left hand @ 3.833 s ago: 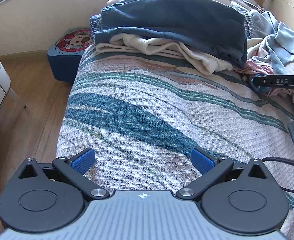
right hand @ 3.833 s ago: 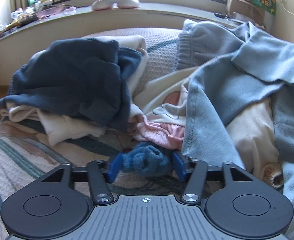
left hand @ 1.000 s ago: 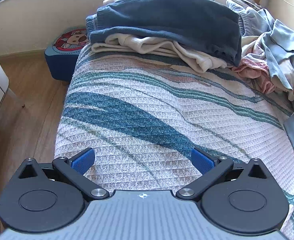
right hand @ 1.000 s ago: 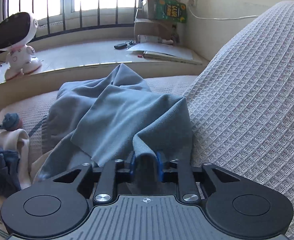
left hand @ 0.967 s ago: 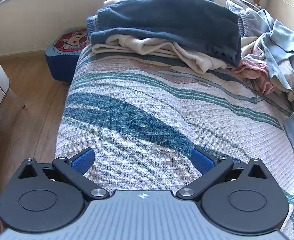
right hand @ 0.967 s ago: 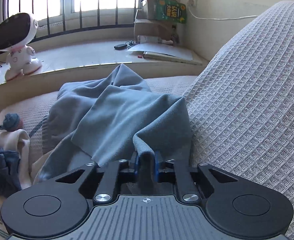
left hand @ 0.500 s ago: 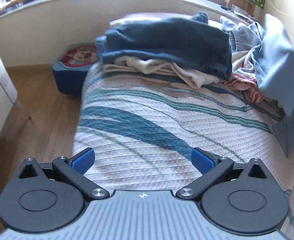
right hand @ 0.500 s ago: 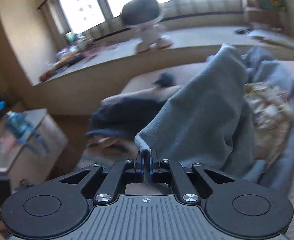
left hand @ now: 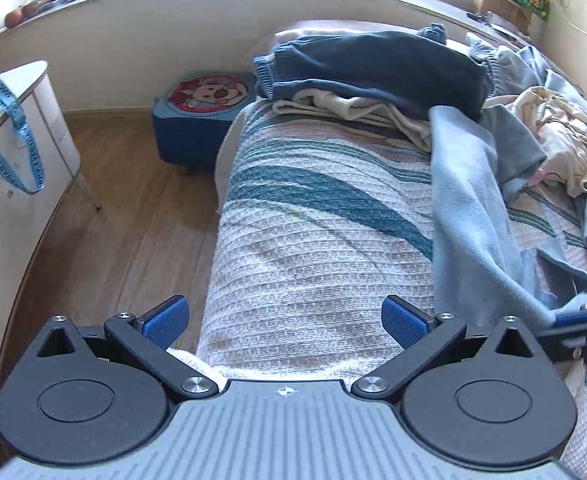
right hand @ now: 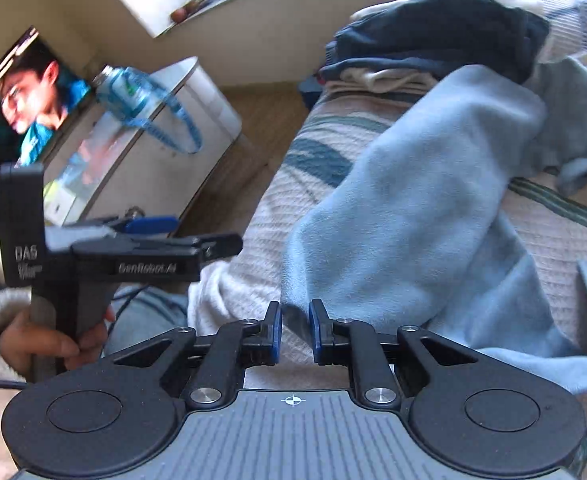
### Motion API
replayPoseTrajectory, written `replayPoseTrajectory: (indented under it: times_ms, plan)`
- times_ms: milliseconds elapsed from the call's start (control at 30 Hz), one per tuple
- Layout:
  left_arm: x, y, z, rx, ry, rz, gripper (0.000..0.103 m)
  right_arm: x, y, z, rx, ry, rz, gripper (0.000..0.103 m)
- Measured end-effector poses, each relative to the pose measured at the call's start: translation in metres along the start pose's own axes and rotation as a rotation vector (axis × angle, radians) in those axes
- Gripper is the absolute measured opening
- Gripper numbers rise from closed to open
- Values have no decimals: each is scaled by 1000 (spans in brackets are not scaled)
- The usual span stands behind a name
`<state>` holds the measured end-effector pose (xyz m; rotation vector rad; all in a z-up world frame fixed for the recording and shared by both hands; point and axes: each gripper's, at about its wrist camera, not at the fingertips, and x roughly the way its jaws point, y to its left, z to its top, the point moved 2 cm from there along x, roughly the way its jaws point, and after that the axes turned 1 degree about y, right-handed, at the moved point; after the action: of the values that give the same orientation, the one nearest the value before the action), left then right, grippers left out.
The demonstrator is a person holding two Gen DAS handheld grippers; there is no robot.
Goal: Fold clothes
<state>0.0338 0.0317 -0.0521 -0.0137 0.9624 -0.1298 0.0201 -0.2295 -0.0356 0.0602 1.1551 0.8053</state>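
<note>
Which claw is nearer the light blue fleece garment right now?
Right. The right claw sits at the light blue fleece garment with its near edge between the jaws, which have just been opening. The left claw is wide open over bare bedspread beside it.

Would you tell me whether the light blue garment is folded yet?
Not folded: the light blue garment lies stretched and rumpled across the bedspread.

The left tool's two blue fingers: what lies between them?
Only bare striped bedspread: the left tool stands wide open above it, holding nothing. The light blue garment lies off to its right. The left wrist view shows this.
</note>
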Motion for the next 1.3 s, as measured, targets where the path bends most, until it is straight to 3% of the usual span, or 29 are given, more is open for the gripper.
replayPoseTrajectory:
  times_ms: [133, 233, 400, 500, 667, 767, 933, 1200, 1300]
  plan:
    - [16, 11, 10, 16, 0, -49, 103, 8, 2, 6, 30, 28, -41, 25]
    - [30, 22, 22, 30, -1, -103, 103, 38, 10, 24, 33, 100, -134, 25]
    - [54, 42, 54, 134, -23, -219, 103, 89, 24, 59, 97, 204, -317, 25]
    - [64, 55, 73, 159, 4, -267, 103, 103, 34, 75, 124, 246, -391, 25]
    - [71, 60, 97, 160, 91, -351, 103, 95, 55, 88, 140, 192, -443, 29]
    - [71, 46, 103, 216, 129, -389, 103, 92, 60, 83, 179, 149, -452, 29]
    - [54, 26, 95, 326, 100, -356, 103, 83, 64, 64, 221, 84, -455, 29]
    - [33, 15, 63, 251, 74, -253, 103, 64, 68, 33, 137, 6, -411, 29]
    - [18, 11, 49, 239, 53, -220, 103, 52, 70, 14, 122, -19, -389, 36]
